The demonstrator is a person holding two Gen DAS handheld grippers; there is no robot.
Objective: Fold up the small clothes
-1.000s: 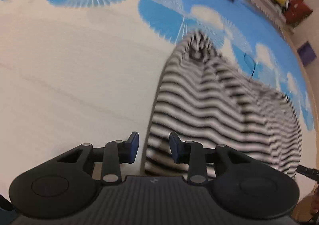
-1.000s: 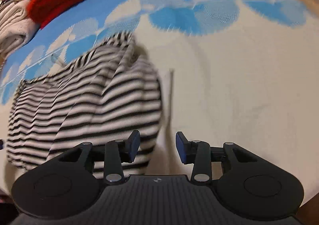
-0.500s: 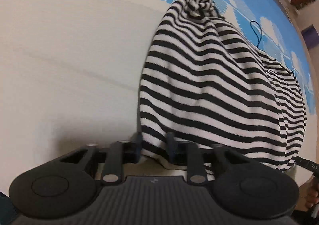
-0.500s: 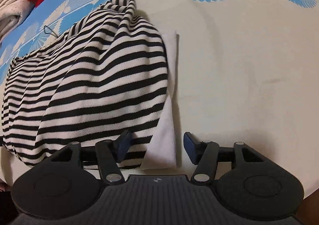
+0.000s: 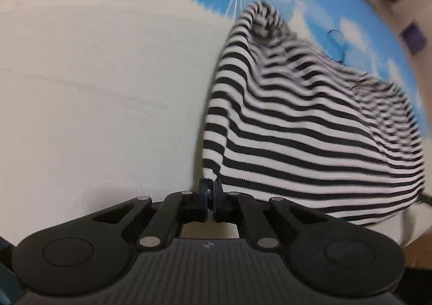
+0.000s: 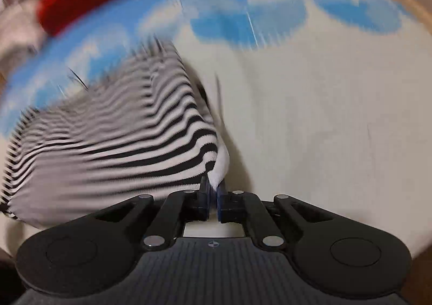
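Striped garment (image 5: 310,126) (corners in both claws)

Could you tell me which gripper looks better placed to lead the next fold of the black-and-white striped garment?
Neither clearly: the left gripper and right gripper each pinch a near corner of the black-and-white striped knit garment, so both should probably carry it together.

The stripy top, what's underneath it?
Under the stripy top lies the cream-and-blue cloth. A plain white layer peeks out at its corner. Anything else beneath is covered.
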